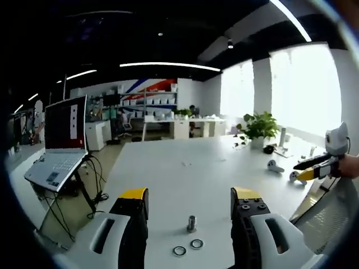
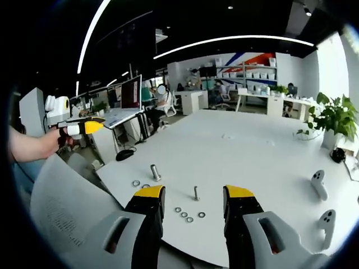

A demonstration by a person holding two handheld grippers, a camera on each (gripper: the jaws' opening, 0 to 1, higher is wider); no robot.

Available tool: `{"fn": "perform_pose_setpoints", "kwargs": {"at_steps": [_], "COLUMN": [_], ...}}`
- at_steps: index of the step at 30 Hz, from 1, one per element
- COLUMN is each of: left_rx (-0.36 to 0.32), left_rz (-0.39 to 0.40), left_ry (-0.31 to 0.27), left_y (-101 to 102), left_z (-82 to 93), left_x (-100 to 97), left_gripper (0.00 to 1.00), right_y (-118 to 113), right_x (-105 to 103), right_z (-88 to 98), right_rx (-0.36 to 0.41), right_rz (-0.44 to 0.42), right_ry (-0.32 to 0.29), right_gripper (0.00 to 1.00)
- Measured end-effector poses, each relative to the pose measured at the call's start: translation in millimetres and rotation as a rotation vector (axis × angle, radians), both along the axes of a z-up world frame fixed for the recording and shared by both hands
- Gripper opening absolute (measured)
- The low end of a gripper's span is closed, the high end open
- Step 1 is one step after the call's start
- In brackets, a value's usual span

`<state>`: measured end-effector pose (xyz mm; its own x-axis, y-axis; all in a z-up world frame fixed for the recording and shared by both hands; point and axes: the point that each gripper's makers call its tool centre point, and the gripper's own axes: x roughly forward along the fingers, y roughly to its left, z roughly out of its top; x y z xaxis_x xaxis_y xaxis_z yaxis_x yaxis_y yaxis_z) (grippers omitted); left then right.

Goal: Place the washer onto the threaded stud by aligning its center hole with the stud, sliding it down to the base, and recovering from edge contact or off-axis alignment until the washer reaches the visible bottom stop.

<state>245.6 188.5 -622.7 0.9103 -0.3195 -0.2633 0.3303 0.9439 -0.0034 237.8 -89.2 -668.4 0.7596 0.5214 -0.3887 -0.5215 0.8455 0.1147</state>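
A short threaded stud [image 1: 191,223] stands upright on the white table [image 1: 185,168], between the jaws of my open left gripper [image 1: 190,195]. Two washers [image 1: 179,251] lie flat just in front of it, nearer to me. In the right gripper view, my right gripper [image 2: 194,191] is open and empty above the table edge. A thin bolt [image 2: 196,193] and several small washers [image 2: 189,218] lie between its jaws. A thicker stud [image 2: 155,172] stands to the left, with two washers [image 2: 136,182] beside it. Each gripper also appears in the other's view, hand-held: the right gripper [image 1: 308,168], the left gripper [image 2: 90,126].
A laptop on a stand [image 1: 59,145] is off the table's left side, with cables below. A potted plant [image 1: 258,126] and white controllers [image 2: 318,184] sit at the table's right. Grey fabric [image 2: 61,207] covers the lower left. Desks and shelves fill the room behind.
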Motion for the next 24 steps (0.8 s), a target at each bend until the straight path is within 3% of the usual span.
{"fn": "perform_pose_setpoints", "kwargs": {"at_steps": [24], "left_rx": [0.026], "left_rz": [0.059], "left_ry": [0.005], "left_y": [15.5], "left_z": [-3.7], "left_x": [-4.4], "left_gripper": [0.51], "right_y": [1.1], "right_x": [-2.1], "right_z": [3.7], "right_rx": [-0.013], "right_rz": [-0.005], "right_ry": [-0.039], "right_gripper": [0.45]}}
